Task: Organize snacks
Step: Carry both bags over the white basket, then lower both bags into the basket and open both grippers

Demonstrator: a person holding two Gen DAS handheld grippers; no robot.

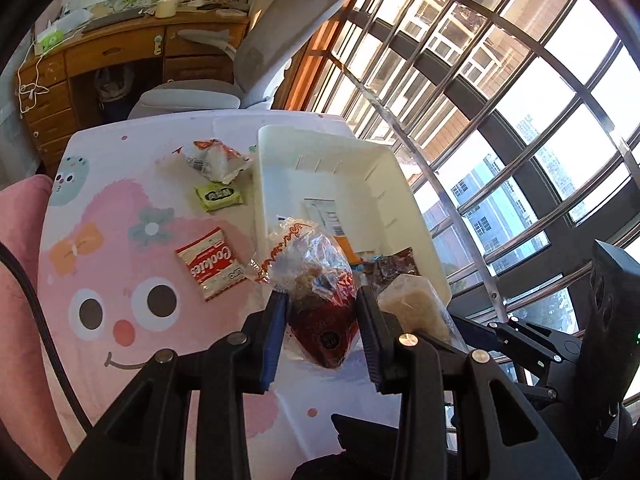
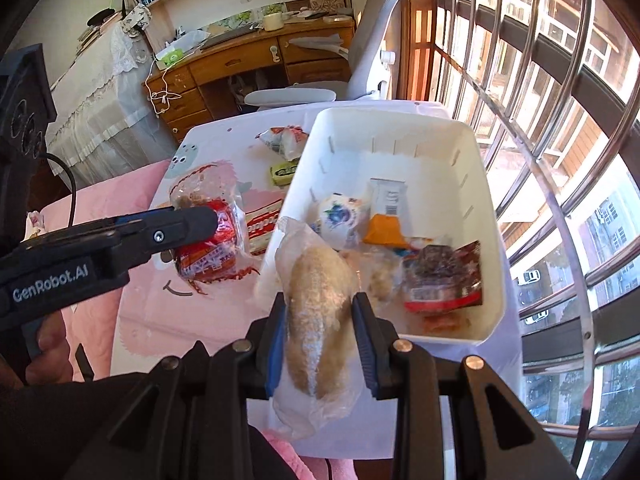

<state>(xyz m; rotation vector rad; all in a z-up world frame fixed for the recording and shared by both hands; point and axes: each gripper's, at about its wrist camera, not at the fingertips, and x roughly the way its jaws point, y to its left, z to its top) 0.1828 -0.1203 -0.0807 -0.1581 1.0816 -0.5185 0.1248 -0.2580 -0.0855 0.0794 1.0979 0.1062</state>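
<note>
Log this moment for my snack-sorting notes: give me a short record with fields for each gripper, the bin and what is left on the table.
left gripper: jaws shut on a red-and-clear snack bag
right gripper: jaws shut on a pale bread roll in clear wrap
white bin: holds several packets, including an orange-and-white one
left on table: red Cookies packet, green packet, crumpled red-and-white wrapper

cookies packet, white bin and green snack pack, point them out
cookies packet [image 1: 211, 263], left wrist view, middle of its red label
white bin [image 2: 400, 120], right wrist view, far rim
green snack pack [image 1: 219, 196], left wrist view, centre of its label
</note>
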